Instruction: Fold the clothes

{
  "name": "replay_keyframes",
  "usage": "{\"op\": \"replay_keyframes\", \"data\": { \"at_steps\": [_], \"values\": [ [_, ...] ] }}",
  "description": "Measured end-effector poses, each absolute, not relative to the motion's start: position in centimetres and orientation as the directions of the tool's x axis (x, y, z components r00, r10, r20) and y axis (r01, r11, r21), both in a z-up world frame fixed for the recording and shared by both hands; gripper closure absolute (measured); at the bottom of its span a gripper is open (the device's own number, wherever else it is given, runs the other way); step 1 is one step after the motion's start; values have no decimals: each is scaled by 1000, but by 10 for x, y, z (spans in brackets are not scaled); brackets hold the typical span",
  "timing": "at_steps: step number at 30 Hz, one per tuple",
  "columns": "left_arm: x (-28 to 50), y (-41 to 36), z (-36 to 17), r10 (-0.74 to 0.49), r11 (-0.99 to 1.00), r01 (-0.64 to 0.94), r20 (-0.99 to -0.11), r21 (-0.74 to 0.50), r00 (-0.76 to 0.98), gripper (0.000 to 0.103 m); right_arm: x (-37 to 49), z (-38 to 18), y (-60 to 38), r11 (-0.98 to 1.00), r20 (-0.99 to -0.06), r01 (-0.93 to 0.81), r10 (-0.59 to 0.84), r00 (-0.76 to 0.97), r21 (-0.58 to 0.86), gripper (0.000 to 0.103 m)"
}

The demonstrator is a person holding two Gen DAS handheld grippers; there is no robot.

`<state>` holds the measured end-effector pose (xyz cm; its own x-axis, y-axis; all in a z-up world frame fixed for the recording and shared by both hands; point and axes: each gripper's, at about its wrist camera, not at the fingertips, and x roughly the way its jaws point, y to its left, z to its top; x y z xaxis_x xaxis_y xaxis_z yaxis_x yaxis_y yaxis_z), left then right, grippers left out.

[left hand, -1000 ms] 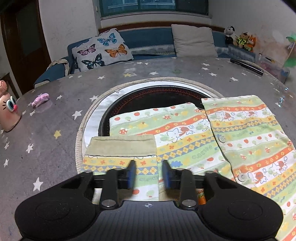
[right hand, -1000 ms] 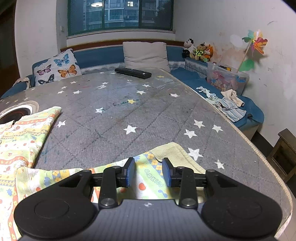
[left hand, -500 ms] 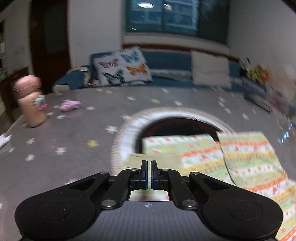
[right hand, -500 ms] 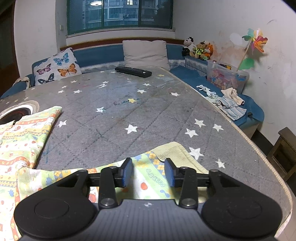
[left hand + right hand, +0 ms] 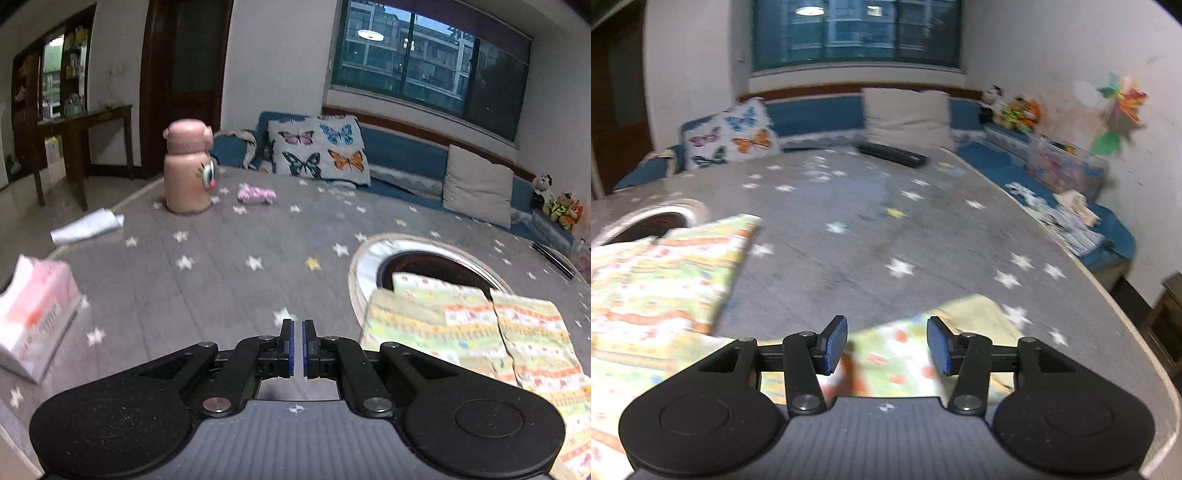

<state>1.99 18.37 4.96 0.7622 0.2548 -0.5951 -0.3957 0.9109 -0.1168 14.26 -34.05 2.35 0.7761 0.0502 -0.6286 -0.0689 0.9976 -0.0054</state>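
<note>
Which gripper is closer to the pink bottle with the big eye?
Left. The left gripper hangs over bare tablecloth with the pink bottle ahead of it, to its left. The right gripper is over the patterned clothes; its view shows no bottle.

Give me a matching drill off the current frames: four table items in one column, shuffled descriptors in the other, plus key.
Items:
1. bottle
2. tissue pack
3. remote
4. patterned garment

Descriptors:
A. black, lying near the far edge by the grey cushion
B. pink, standing upright
C. spread flat, partly over the round opening
D. pink and white, lying at the near left edge

Pairs: 1-B, 2-D, 3-A, 4-C
</note>
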Motion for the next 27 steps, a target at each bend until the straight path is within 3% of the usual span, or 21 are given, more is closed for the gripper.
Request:
{"op": "replay_keyframes", "data": {
  "at_steps": [3,6,16,27],
  "values": [
    [20,176,39,236,916,-384,-616,-117,751,60,142,36,-316,986,-624,-164,138,769,16,55],
    [23,169,33,213,922,-367,-629,-124,748,53,145,46,-286,961,-629,-272,238,740,43,55],
    [43,128,40,85,963,-220,-599,-156,796,49,159,53,-178,827,-651,-540,497,574,155,55],
    [115,93,29,7,990,-95,-648,-101,762,54,161,28,-138,814,-685,-575,463,562,80,55]
  ]
}}
